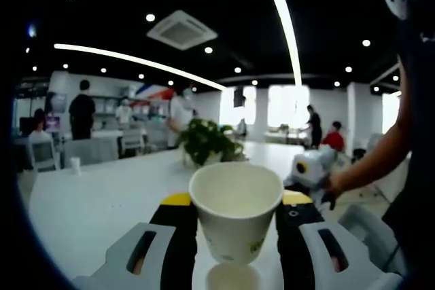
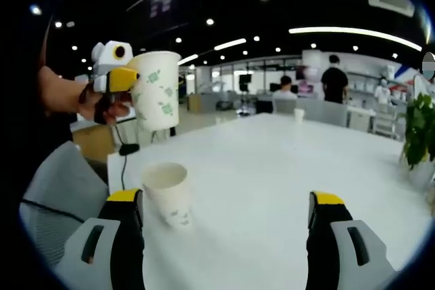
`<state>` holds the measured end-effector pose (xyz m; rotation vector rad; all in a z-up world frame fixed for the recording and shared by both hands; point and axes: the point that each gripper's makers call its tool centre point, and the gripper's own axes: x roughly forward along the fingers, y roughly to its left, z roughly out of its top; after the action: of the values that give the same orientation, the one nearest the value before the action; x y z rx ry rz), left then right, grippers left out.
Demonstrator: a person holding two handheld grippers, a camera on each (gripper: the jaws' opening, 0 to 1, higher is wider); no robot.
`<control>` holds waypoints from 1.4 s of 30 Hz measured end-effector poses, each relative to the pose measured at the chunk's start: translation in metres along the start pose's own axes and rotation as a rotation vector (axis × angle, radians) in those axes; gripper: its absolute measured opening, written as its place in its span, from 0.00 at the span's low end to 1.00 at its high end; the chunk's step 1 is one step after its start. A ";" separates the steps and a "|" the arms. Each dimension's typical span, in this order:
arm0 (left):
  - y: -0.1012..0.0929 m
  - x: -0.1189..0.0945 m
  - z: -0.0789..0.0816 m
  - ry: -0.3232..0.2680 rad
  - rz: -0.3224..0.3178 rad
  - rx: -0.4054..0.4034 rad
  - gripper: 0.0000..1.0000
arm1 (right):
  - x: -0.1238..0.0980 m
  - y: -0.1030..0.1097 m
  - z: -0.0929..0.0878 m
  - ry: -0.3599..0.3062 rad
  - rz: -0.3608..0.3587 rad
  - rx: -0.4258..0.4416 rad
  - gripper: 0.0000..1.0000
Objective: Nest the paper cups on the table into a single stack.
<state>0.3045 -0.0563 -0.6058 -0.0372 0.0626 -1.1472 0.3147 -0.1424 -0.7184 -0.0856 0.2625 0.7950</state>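
Cups are not yet nested: two show, and they are apart.

Left gripper view: the left gripper (image 1: 234, 219) has its jaws closed on the sides of a cup (image 1: 235, 210), held upright with its mouth open to the camera, lifted above the table (image 1: 88, 208). Directly under that cup, a pale round shape sits at the bottom edge; what it is cannot be told. Behind the cup stands a plant (image 1: 207, 142) on the table, and a small cup-like thing (image 1: 75, 164) sits far off to the plant's left.

Right gripper view: the right gripper (image 2: 224, 236) has its jaws wide apart with nothing between them. A second cup (image 2: 168, 193) stands upright on the table (image 2: 272, 168), just beside the left jaw. The left gripper (image 2: 115, 76) hangs above and behind this cup, carrying the held cup (image 2: 156, 89) clear of it.

My reading: one cup is picked up; lowering it into the standing cup is what remains.
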 end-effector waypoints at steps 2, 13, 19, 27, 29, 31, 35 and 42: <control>0.000 -0.001 0.000 0.000 0.000 0.002 0.43 | 0.001 0.002 0.000 0.000 0.002 0.000 1.00; 0.000 -0.005 -0.004 -0.004 -0.002 0.004 0.43 | 0.002 0.008 0.004 -0.011 0.001 0.012 1.00; -0.001 -0.005 -0.006 -0.005 -0.006 0.011 0.43 | 0.001 0.008 0.006 -0.007 0.002 0.006 1.00; -0.001 -0.005 -0.013 -0.005 -0.013 0.017 0.42 | 0.000 0.009 0.003 0.001 0.003 0.008 1.00; 0.001 -0.006 -0.016 0.003 -0.005 0.020 0.42 | 0.000 0.009 0.002 0.003 0.004 0.012 1.00; 0.002 -0.006 -0.019 -0.002 -0.002 0.014 0.42 | 0.000 0.011 0.001 0.005 0.005 0.014 1.00; 0.002 -0.005 -0.024 0.001 0.002 0.037 0.42 | 0.000 0.012 -0.002 0.010 0.007 0.016 1.00; 0.001 -0.005 -0.037 0.011 0.004 0.021 0.42 | 0.001 0.013 0.000 0.009 0.010 0.020 1.00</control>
<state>0.3012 -0.0511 -0.6431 -0.0118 0.0605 -1.1444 0.3058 -0.1327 -0.7187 -0.0687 0.2794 0.8014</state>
